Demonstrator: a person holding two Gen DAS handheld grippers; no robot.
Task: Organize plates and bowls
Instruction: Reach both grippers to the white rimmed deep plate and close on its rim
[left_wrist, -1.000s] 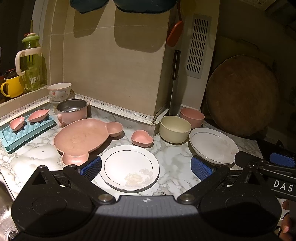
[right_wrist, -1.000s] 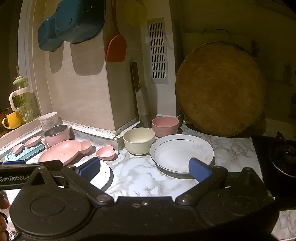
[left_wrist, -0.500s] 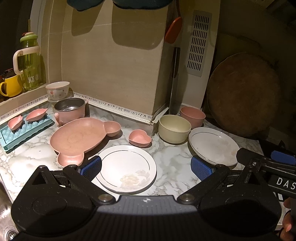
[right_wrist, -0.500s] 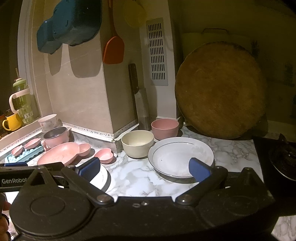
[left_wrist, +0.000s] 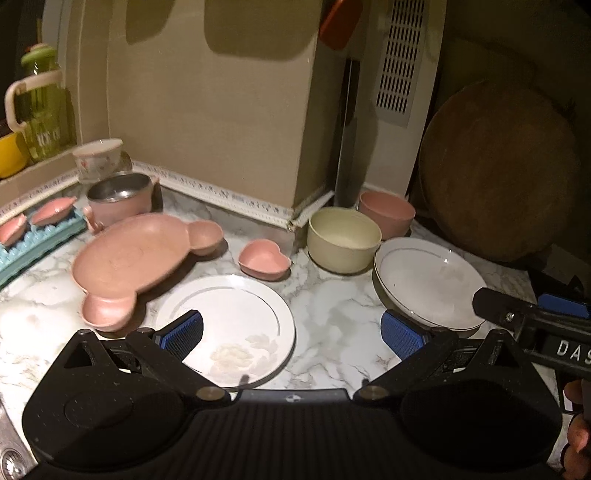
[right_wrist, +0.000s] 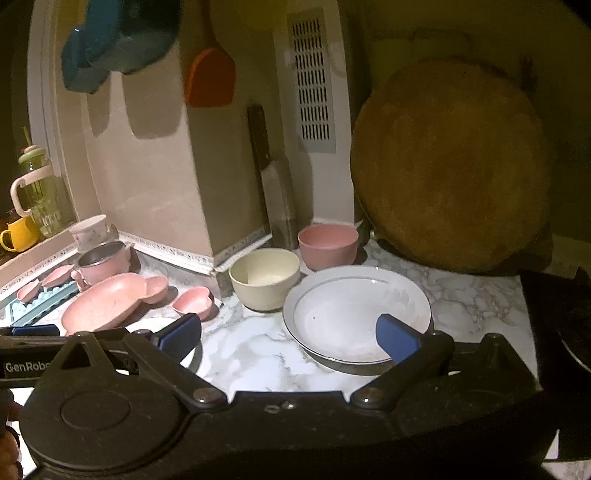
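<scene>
Round wooden board against wall, cleaver, orange spatula, green jug.

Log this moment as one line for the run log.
left claw: open, over flat white plate | right claw: open, at deep white plate | nothing held | dishes unstacked on marble counter

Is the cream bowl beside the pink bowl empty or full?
Empty. The cream bowl stands upright, and its bare inside bottom shows in the right wrist view.

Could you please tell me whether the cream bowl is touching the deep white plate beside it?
Cannot tell. In the right wrist view the cream bowl meets the deep white plate rim with no visible gap, but overlap could hide one.
</scene>
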